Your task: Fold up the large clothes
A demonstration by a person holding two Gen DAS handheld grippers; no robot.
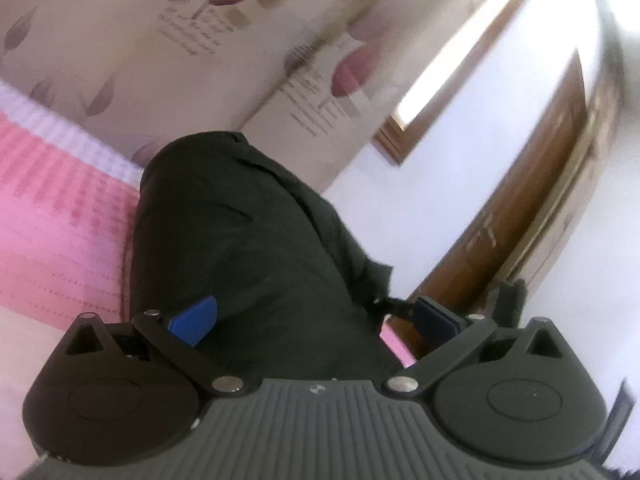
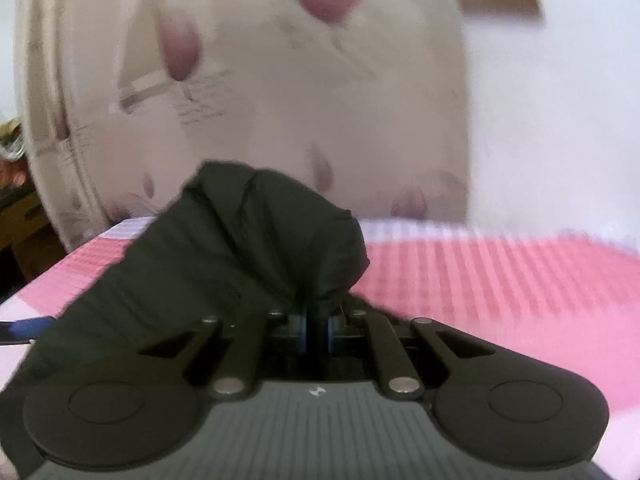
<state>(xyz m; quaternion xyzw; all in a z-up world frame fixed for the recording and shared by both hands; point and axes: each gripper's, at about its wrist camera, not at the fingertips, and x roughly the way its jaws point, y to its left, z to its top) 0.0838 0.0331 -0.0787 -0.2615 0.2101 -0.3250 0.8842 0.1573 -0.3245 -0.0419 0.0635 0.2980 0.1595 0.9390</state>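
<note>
We see right tool (image 2: 316, 330) clenched, blue pads pinching bunched edge of dark garment (image 2: 240, 248). Left tool (image 1: 316, 316) released, jaws spread wide, garment (image 1: 240, 248) running between them. Garment lies on pink-and-white bed cover (image 2: 500, 280). Beyond, cream floral mattress (image 2: 280, 100) upright against white wall (image 2: 560, 120); wooden door (image 1: 520, 200) off to side.

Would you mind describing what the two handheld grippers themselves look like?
Both look alike: a grey ribbed body with a small round mark at its front edge, two black rounded housings with circular recesses, and black linkage bars on silver pins. The left gripper and right gripper carry blue finger pads. No cables or sleeves show.
</note>
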